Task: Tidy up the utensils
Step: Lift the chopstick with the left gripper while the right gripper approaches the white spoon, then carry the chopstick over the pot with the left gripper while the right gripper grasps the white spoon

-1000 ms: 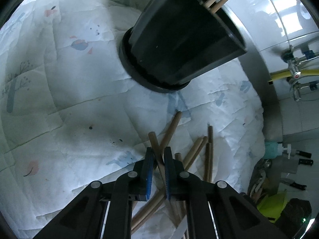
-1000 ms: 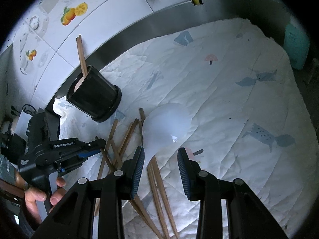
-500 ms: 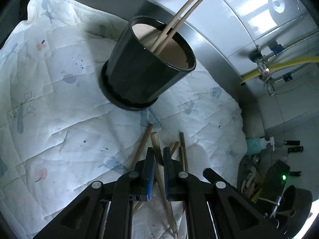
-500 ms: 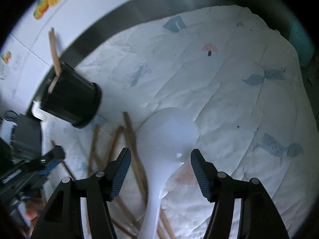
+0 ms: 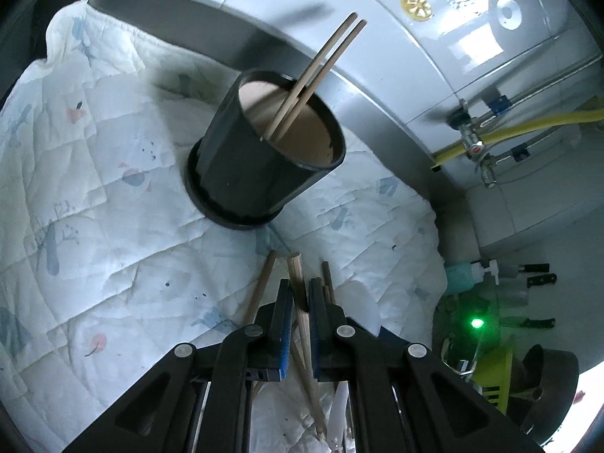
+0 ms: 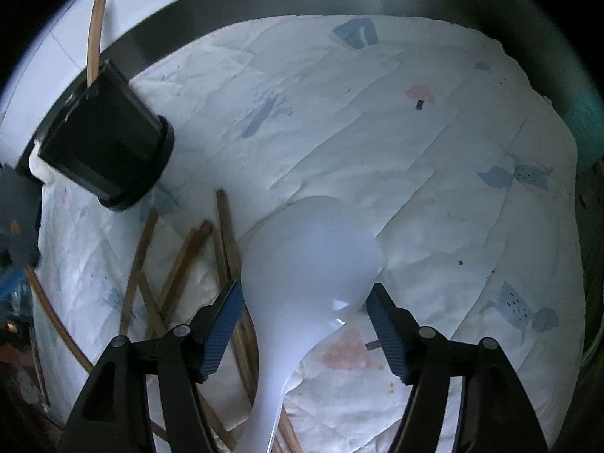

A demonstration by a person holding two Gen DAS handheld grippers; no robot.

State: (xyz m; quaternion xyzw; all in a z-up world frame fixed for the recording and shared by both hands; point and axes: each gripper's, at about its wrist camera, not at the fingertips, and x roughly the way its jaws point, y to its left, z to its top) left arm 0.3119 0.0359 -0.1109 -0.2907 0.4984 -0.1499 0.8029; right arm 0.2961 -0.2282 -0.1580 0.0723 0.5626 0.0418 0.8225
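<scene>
White quilted cloth [image 5: 113,226] covers the counter. One chopstick [image 5: 300,302] is pinched by the left gripper [image 5: 300,298] and should be tipped upright over the black holder [image 5: 264,166] (upper centre). Right gripper [image 6: 302,305] jaws, just opened wide, straddle the white spoon [image 6: 305,260].

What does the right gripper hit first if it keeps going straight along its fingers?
Most likely the white spoon: its bowl lies between the open right gripper pads, which have just been opening and do not press on it. Beneath it are wooden chopsticks and the quilted cloth. Depth is unclear.
</scene>
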